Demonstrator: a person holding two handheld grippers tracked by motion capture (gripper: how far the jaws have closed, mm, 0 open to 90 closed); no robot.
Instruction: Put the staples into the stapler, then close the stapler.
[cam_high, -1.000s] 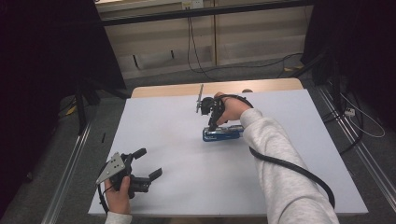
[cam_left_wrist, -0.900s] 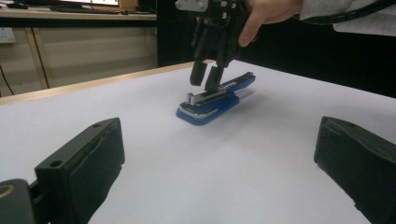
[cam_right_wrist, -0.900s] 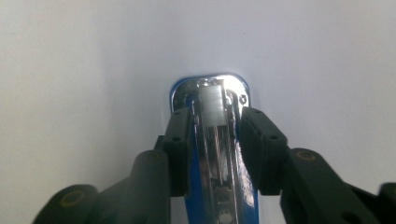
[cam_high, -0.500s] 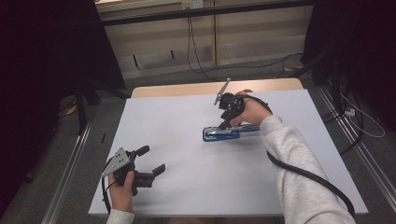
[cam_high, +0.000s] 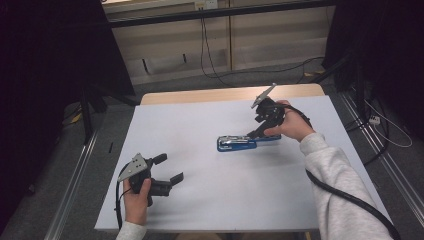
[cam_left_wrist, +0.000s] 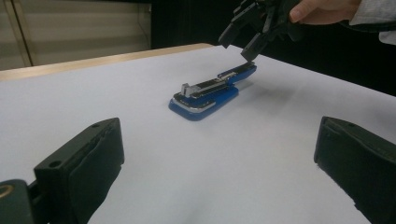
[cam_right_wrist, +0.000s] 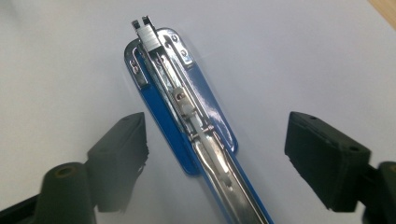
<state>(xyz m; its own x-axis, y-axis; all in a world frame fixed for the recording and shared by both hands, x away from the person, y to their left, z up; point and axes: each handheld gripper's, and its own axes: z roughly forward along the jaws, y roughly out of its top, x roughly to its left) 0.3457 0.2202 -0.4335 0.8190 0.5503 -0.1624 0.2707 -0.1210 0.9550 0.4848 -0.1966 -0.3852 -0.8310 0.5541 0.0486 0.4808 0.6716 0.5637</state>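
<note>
- Stapler (cam_right_wrist: 187, 126): near end cut off at the lower edge of the right gripper view.
- Lying flat on the white table (cam_high: 200, 125), straight ahead of the right gripper (cam_high: 263, 129), between its pads, untouched.
- Right jaws just opening, wide apart.
- Left gripper (cam_high: 170, 170): spread wide, empty, well short of stapler.

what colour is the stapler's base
Blue, under a silver metal rail; the stapler shows best in the right gripper view.

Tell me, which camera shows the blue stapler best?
The right gripper view: the stapler is close, its metal staple channel clear. The left gripper view shows it sideways, farther off; the high view shows it small.
</note>
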